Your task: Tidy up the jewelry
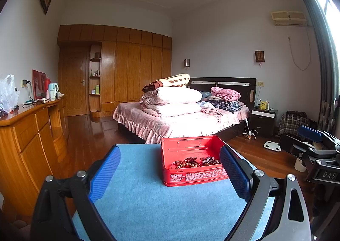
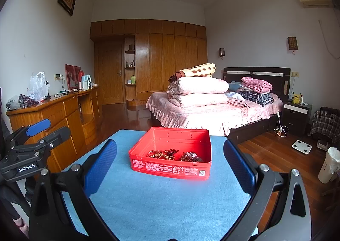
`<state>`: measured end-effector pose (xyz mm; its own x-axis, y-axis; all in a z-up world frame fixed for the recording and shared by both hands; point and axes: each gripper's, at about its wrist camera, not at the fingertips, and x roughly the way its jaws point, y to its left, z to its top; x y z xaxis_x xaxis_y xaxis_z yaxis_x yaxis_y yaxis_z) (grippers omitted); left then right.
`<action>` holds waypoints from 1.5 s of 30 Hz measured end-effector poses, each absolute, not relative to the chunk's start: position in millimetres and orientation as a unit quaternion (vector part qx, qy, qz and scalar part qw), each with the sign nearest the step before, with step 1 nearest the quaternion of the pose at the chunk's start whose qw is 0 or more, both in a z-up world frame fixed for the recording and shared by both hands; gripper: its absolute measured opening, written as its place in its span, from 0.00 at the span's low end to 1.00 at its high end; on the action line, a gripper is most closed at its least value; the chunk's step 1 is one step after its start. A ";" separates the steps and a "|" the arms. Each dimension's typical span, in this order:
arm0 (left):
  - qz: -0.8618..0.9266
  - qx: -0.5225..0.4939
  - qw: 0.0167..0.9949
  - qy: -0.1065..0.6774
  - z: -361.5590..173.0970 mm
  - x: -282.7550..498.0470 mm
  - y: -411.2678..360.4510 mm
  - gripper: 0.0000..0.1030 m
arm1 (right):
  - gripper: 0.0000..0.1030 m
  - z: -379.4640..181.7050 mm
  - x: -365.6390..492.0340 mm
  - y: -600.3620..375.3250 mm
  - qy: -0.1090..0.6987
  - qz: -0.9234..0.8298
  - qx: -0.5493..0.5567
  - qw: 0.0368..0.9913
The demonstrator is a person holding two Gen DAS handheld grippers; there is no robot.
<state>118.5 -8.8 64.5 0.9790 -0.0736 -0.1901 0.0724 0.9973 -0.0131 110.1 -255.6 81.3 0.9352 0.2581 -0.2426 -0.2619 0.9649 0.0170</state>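
Note:
A red open tin box (image 1: 195,175) (image 2: 170,168) stands on a table with a blue cloth (image 1: 148,198) (image 2: 159,198). Inside lie beaded jewelry pieces, a brown-red bracelet cluster (image 1: 187,162) (image 2: 162,154) and a dark one (image 1: 209,160) (image 2: 191,157). My left gripper (image 1: 170,170) is open and empty, held above the cloth in front of the box, its right finger beside the box's right end. My right gripper (image 2: 170,166) is open and empty, with the box ahead between its fingers. Each gripper shows at the edge of the other's view.
A bed (image 1: 180,119) (image 2: 212,111) piled with folded quilts stands beyond the table. A wooden dresser (image 1: 27,134) (image 2: 53,113) runs along the left wall. Wooden floor lies around, with a white scale (image 2: 301,147) and a bin (image 2: 329,164) to the right.

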 end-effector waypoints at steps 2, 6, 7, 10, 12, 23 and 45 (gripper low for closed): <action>-0.037 -0.003 0.995 0.096 64.4 118.4 -8.9 0.90 | 0.95 81.1 110.4 -255.7 0.122 0.133 -0.007 0.984; -0.037 -0.003 0.995 0.097 63.9 117.7 -10.1 0.90 | 0.95 79.9 110.7 -255.5 0.123 0.133 -0.007 0.983; -0.037 -0.003 0.995 0.097 63.9 117.4 -10.1 0.90 | 0.95 79.9 110.8 -255.4 0.123 0.133 -0.007 0.983; -0.037 -0.004 0.995 0.097 64.0 117.1 -9.7 0.90 | 0.95 79.5 111.0 -255.9 0.123 0.132 -0.006 0.983; -0.037 -0.003 0.995 0.097 64.1 117.6 -9.8 0.90 | 0.95 79.3 111.0 -256.0 0.123 0.133 -0.006 0.983; -0.037 -0.004 0.995 0.097 63.5 117.6 -10.3 0.90 | 0.95 79.5 111.4 -256.3 0.123 0.133 -0.007 0.983; -0.038 -0.001 0.994 0.102 62.7 121.3 -11.3 0.90 | 0.95 78.8 111.1 -257.3 0.124 0.134 -0.008 0.983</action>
<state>121.3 -11.3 62.7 0.9761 -0.0761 -0.2037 0.0758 0.9971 -0.0092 111.1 -257.3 78.8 0.9332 0.2614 -0.2464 -0.2656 0.9639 0.0169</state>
